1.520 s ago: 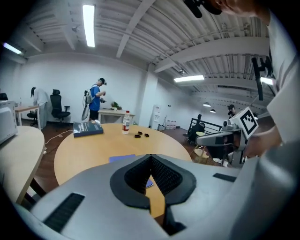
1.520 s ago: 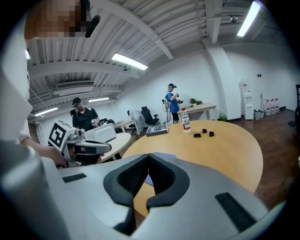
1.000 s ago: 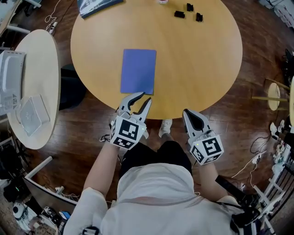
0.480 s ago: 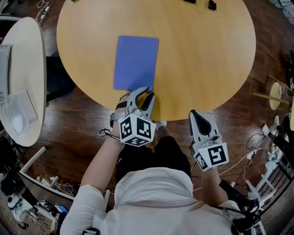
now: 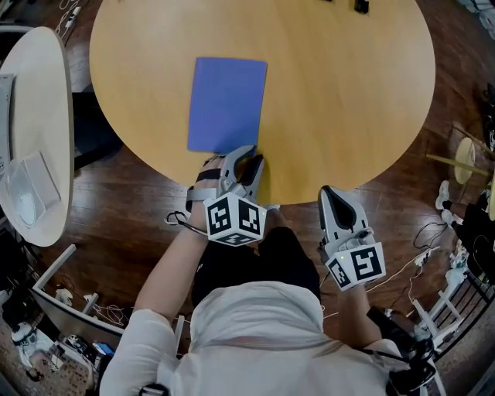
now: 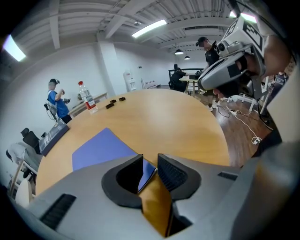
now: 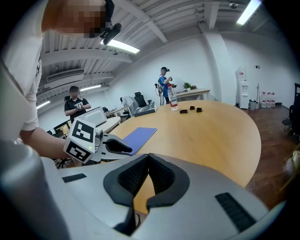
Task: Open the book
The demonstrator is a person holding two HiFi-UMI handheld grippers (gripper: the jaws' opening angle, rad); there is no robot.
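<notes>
Holding the left gripper (image 5: 245, 157) at the near edge of the table (image 5: 348, 100), jaws spread. Between them, the near right corner of the closed blue book (image 5: 228, 103); beyond them, flat on the table, the rest of it. Holding the right gripper (image 5: 332, 195) apart to the right, jaws pressed together on nothing.

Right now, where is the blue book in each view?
Head view: book upper centre-left, on the table's near side.
Left gripper view: book lower left, near corner reaching the picture's centre.
Right gripper view: book left of centre, small.
Shared landmark: black pieces at the table's far edge.
</notes>
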